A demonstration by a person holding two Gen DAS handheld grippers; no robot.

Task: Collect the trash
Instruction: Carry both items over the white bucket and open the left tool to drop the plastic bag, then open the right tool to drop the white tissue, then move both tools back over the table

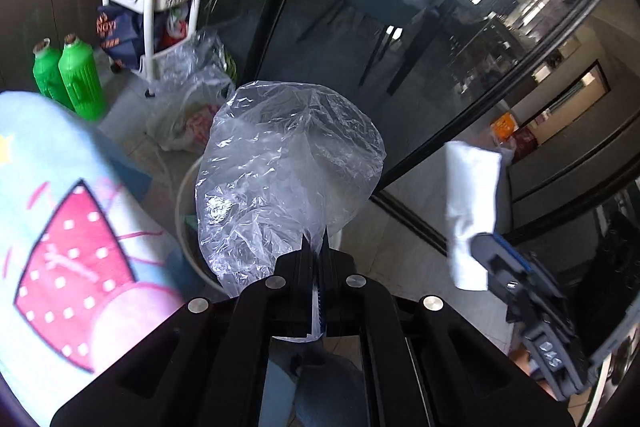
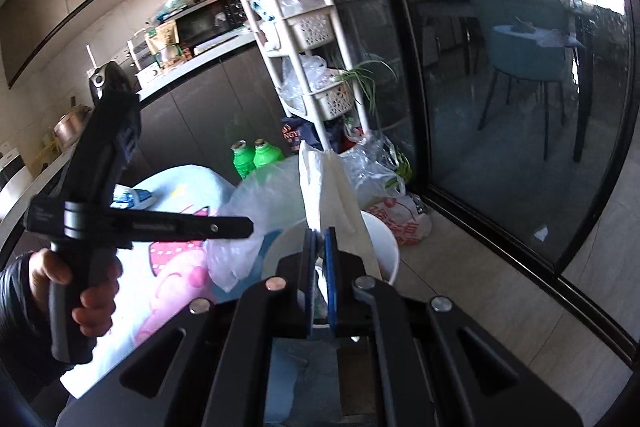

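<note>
My left gripper [image 1: 316, 245] is shut on a crumpled clear plastic bag [image 1: 288, 171], held up above a white round bin [image 1: 188, 227]. The bag also shows in the right wrist view [image 2: 256, 215], where the left gripper [image 2: 244, 227] points right. My right gripper [image 2: 319, 233] is shut on a white folded paper tissue [image 2: 332, 195], held above the white bin [image 2: 384, 243]. In the left wrist view the right gripper [image 1: 480, 247] holds the white tissue [image 1: 468, 203] at the right.
A patterned light blue cloth [image 1: 60, 227] lies to the left. Two green bottles [image 1: 68, 79], a white shelf rack [image 2: 304, 27] and filled plastic bags [image 2: 384, 195] stand on the tiled floor. A dark glass sliding door [image 2: 500, 87] runs along the right.
</note>
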